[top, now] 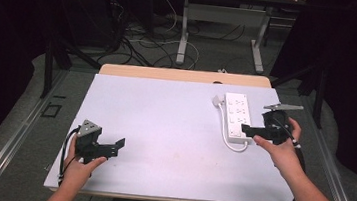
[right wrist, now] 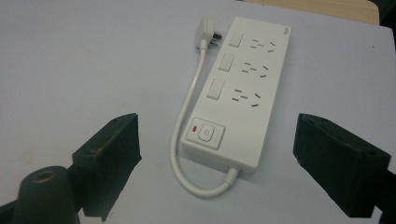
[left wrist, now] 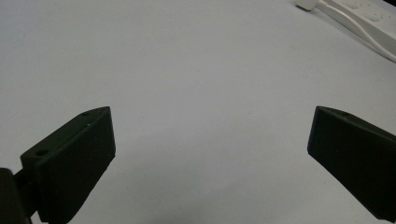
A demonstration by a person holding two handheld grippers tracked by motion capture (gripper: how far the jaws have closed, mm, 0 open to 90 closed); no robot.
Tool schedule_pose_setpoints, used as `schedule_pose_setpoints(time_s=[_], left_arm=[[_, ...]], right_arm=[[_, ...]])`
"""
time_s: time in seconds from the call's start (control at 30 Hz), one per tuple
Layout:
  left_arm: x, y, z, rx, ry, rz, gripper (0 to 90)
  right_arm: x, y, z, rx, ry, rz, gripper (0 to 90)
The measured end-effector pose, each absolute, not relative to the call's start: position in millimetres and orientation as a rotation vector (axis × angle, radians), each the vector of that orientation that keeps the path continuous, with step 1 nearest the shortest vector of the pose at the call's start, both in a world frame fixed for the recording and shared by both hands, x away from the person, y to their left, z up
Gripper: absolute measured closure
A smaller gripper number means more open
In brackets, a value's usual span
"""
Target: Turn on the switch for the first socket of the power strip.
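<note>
A dim room with cables on the floor surrounds a table (top: 163, 129) under a pale sheet. The white power strip (top: 237, 114) lies at about two o'clock on it, its short cord (right wrist: 187, 112) looping back so the plug (right wrist: 205, 29) rests just beside the strip's far end. The right gripper (top: 251, 132) hovers over the strip's switch end, jaws spread wide, nothing between them. The left gripper (top: 114, 146), at about eight o'clock, is likewise wide open and holds nothing. Judging by this, the work is barely begun: the strip seems untouched, though contact is hard to rule out from above, and grasping the strip or plug remains.
</note>
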State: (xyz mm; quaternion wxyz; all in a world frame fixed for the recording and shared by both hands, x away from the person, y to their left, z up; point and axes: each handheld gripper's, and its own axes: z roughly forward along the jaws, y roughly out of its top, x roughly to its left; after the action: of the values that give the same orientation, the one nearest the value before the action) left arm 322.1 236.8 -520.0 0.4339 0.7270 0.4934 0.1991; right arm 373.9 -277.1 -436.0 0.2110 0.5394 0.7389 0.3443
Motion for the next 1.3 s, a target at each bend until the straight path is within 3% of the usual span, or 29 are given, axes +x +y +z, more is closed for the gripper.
schedule_pose_setpoints(time_s=[1.3], left_arm=[[324, 239, -523, 1.805, 1.244, 0.503, 1.2]], right_arm=[[443, -264, -440, 1.699, 2.069, 0.870, 28.7]])
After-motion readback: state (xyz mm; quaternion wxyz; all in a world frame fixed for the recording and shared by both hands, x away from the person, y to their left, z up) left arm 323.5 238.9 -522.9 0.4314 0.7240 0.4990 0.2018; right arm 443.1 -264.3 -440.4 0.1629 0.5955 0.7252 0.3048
